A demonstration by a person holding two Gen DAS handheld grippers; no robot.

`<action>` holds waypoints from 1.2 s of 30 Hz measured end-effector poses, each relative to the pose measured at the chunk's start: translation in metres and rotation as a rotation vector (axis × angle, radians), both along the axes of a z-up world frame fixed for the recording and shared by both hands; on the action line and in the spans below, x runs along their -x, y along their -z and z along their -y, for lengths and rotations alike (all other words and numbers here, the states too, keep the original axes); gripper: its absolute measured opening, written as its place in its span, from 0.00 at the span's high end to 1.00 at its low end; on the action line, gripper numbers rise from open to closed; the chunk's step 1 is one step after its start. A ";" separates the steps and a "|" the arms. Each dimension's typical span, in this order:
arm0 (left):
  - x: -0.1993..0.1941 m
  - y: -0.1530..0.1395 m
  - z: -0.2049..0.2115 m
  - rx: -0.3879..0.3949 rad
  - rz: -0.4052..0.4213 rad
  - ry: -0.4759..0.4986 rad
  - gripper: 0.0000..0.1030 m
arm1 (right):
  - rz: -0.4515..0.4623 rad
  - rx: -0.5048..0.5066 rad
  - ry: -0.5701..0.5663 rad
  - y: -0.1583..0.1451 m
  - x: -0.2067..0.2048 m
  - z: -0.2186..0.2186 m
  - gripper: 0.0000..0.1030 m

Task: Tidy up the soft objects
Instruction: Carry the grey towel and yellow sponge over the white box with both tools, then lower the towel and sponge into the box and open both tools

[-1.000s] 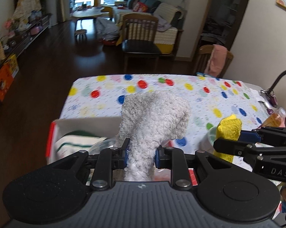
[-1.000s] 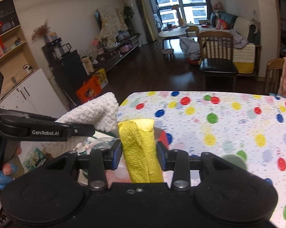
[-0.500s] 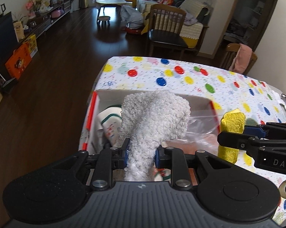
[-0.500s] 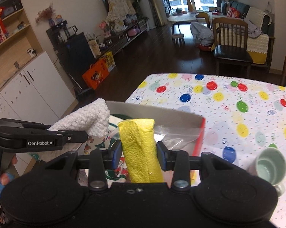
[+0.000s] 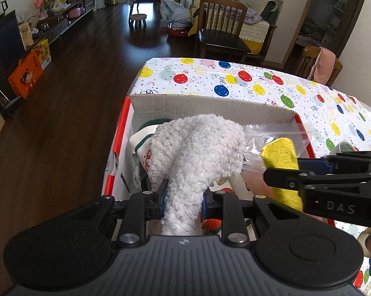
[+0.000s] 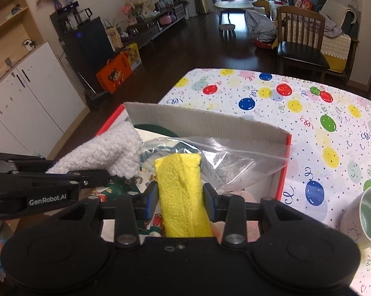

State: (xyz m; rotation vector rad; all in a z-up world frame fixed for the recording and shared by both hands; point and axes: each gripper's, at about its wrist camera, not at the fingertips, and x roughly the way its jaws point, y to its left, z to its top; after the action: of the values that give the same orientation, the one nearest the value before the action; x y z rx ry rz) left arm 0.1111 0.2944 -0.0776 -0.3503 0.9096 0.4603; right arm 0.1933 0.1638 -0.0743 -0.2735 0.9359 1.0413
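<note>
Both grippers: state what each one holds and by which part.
Left gripper pinches the fluffy white cloth at its bunched lower end. Right gripper clamps the folded yellow cloth across its middle.

The white fluffy cloth (image 5: pixel 197 153) hides much of the box (image 5: pixel 210 103) floor at centre frame. The mug (image 6: pixel 367 218) is cut off at the right edge, and the table (image 6: pixel 321 113) runs out there too.
</note>
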 end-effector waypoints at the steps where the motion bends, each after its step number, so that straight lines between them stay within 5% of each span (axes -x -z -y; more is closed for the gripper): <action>1: -0.002 0.002 0.000 0.001 -0.001 0.002 0.77 | -0.003 0.004 0.003 0.002 -0.001 -0.001 0.63; 21: -0.003 0.025 0.013 -0.003 -0.031 0.028 0.74 | 0.052 0.034 -0.007 0.012 0.012 -0.004 0.61; 24: 0.000 0.025 0.015 -0.008 -0.026 0.027 0.66 | 0.051 0.019 -0.011 0.008 0.016 0.001 0.54; 25: 0.003 0.024 0.015 -0.006 -0.020 0.027 0.52 | 0.052 0.013 -0.009 0.006 0.017 0.003 0.53; 28: 0.007 0.020 0.017 -0.007 -0.008 0.028 0.35 | 0.056 -0.003 -0.008 0.000 0.020 0.007 0.52; 36: 0.020 0.004 0.022 -0.037 0.026 0.015 0.34 | 0.093 -0.047 -0.012 -0.025 0.031 0.024 0.43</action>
State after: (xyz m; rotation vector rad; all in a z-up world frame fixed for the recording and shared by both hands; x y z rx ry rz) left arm 0.0906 0.2721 -0.0821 -0.3146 0.8770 0.4575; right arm 0.1627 0.1402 -0.0494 -0.2862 0.8258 1.0516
